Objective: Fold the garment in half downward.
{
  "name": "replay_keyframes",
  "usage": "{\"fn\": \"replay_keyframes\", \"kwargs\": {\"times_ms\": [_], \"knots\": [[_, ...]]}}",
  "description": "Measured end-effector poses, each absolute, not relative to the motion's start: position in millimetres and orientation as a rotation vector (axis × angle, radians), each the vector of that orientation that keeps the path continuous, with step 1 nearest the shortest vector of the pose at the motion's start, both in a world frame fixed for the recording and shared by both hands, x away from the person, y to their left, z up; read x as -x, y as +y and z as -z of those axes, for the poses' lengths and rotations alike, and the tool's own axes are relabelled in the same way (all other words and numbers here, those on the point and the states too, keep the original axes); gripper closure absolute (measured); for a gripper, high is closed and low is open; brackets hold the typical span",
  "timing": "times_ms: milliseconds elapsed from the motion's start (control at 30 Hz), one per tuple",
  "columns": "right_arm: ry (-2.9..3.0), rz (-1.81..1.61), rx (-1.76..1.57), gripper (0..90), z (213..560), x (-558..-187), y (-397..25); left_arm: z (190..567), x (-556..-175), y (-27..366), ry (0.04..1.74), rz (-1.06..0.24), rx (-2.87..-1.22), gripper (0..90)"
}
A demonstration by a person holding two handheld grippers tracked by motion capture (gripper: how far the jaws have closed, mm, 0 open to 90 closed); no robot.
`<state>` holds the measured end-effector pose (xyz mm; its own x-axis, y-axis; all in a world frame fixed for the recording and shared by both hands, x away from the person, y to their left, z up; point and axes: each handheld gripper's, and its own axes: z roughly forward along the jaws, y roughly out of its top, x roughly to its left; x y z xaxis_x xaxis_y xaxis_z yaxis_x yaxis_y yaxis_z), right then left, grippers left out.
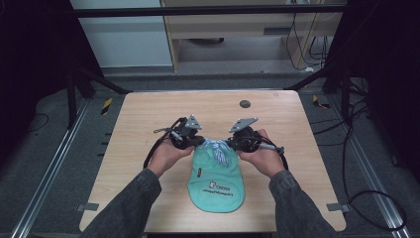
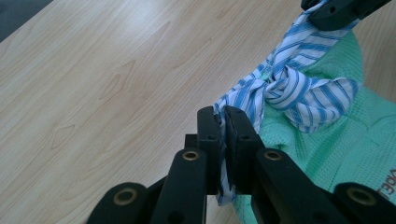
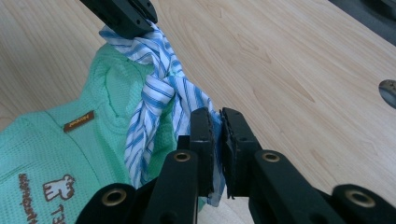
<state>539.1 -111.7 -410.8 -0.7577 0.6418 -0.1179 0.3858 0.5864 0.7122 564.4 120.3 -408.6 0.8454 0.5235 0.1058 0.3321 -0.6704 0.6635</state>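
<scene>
Together, your two hands work at the middle of the wooden desk (image 1: 148,129), each carrying a hand-held gripper. Your left hand-held gripper (image 1: 197,142) has its jaws pinched tight on one end of a blue-and-white striped cloth strip (image 1: 218,151), the fabric squeezed between the black pads, as the left gripper view shows. Your right hand-held gripper (image 1: 232,143) is clamped on the other end of that strip in the same way, the cloth caught between its narrow jaws in the right gripper view. Between the two grippers the strip is tied in a knot (image 2: 285,88), which sits at the far edge of a mint-green knitted garment (image 1: 216,183). That garment lies flat on the desk just in front of you, printed lettering and a small figure (image 3: 57,187) on its front and a small brown label (image 3: 78,121) near its side. A small dark round disc (image 1: 244,103) lies well apart, near the desk's far edge.
</scene>
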Motion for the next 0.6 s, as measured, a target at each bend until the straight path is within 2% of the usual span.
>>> {"fn": "replay_keyframes", "kwargs": {"times_ms": [600], "knots": [[2.439,-0.966,-0.823,82.4,403.9,-537.1,-114.1,401.5,-564.3,118.4,0.602,-0.395,-2.353,85.6]]}}
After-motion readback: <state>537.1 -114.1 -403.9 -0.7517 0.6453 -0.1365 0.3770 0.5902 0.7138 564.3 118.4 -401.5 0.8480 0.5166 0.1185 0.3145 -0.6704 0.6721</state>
